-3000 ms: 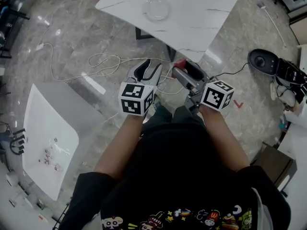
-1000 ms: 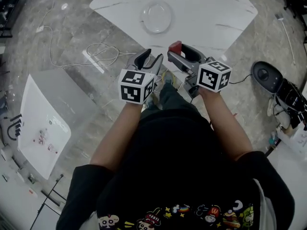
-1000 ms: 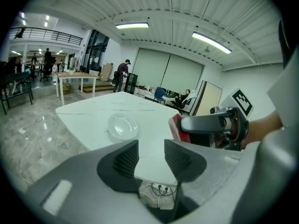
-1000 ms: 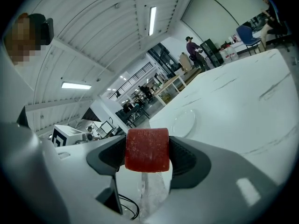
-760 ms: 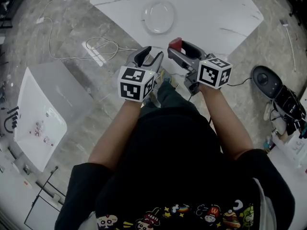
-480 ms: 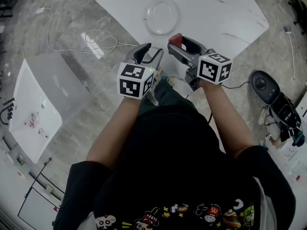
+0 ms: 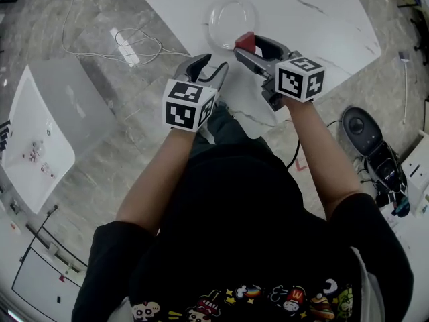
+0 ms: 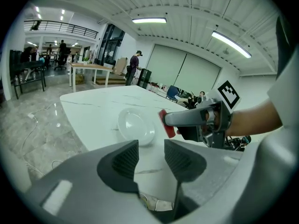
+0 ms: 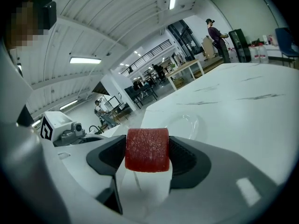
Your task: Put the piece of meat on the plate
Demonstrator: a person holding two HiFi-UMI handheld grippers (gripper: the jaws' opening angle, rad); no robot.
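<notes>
A red block of meat (image 9: 147,149) is clamped between the jaws of my right gripper (image 9: 147,154), which is shut on it. In the head view the meat (image 7: 244,41) hangs at the near rim of a clear glass plate (image 7: 232,21) on the white marble table (image 7: 315,12). The plate (image 9: 184,124) lies just beyond the meat in the right gripper view. My left gripper (image 7: 206,66) is open and holds nothing, to the left of the right one, over the table's near edge. The left gripper view shows the plate (image 8: 135,127) ahead and the meat (image 8: 167,123) to its right.
A white cable (image 7: 114,40) loops on the grey stone floor left of the table. A smaller white table (image 7: 30,146) with small items stands at the left. A black device (image 7: 355,121) and shoes lie on the floor at the right.
Both grippers have moved forward from over the floor to the table's near edge. The meat in the right gripper now hangs at the plate's rim.
</notes>
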